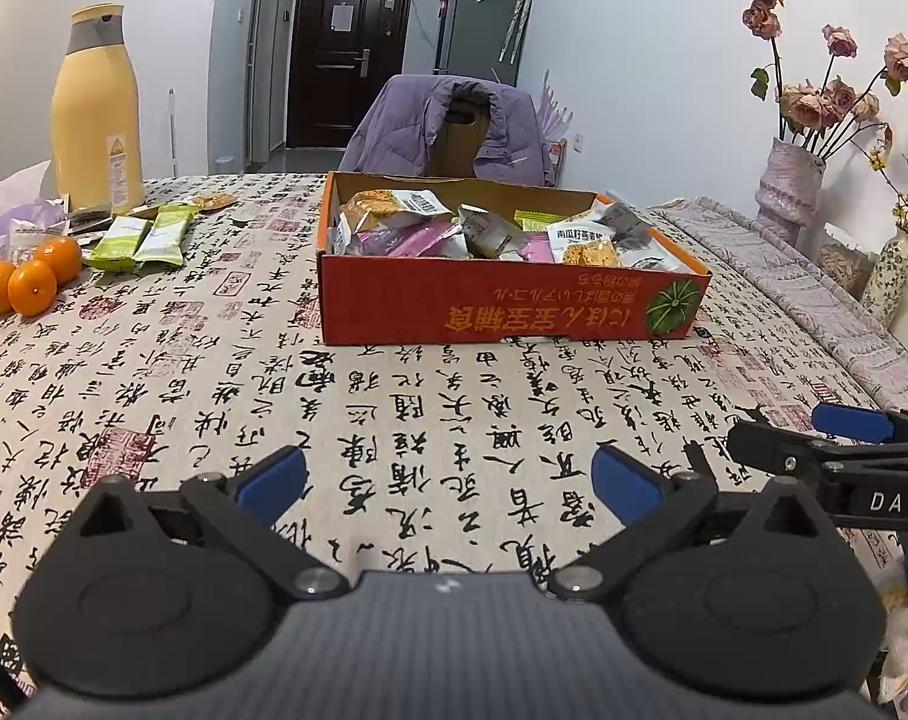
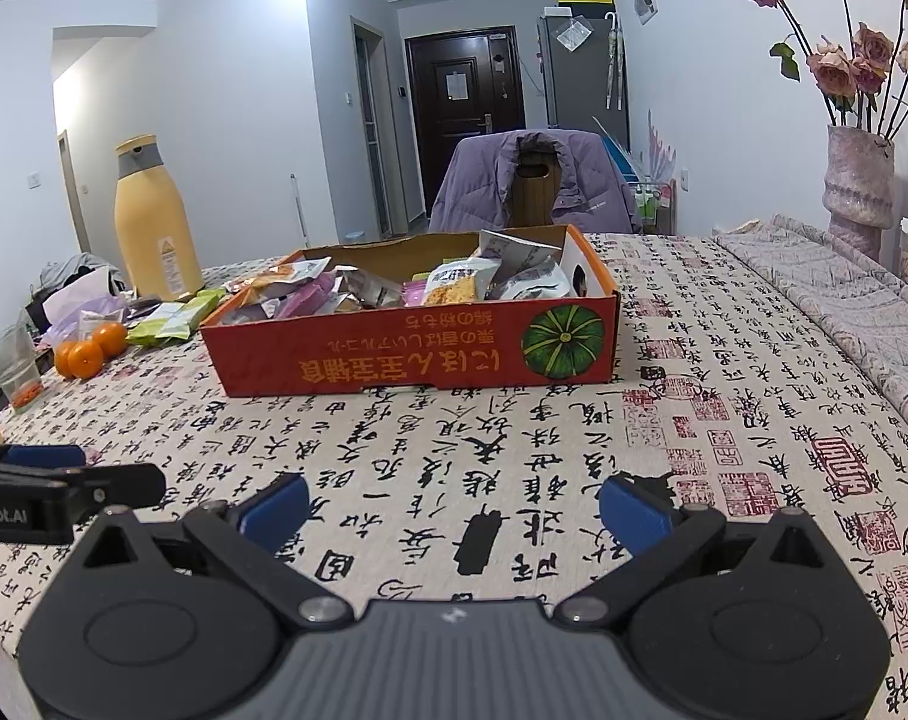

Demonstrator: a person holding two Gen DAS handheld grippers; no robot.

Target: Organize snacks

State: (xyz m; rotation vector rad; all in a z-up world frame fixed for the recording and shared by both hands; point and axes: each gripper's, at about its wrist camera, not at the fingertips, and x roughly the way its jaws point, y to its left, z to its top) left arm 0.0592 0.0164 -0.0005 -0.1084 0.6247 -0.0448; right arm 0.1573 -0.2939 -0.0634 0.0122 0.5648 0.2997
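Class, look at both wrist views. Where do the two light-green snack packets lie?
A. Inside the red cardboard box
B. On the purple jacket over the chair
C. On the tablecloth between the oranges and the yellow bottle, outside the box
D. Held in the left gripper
C: the green packets lie flat on the tablecloth, left of the red box, near the oranges and yellow bottle.

The left gripper (image 1: pixel 448 480) has a ribbed dark grey body, two black rounded housings with raised discs, and black link arms pinned by silver screws. Its fingers (image 1: pixel 271 480) carry blue pads. The right gripper (image 2: pixel 454 501) is built the same, with blue-padded fingers (image 2: pixel 634 510) and silver pivot screws. Seen from the side, the right one bears white letters "DAS", and the left one reads "Robot.AI" in white.
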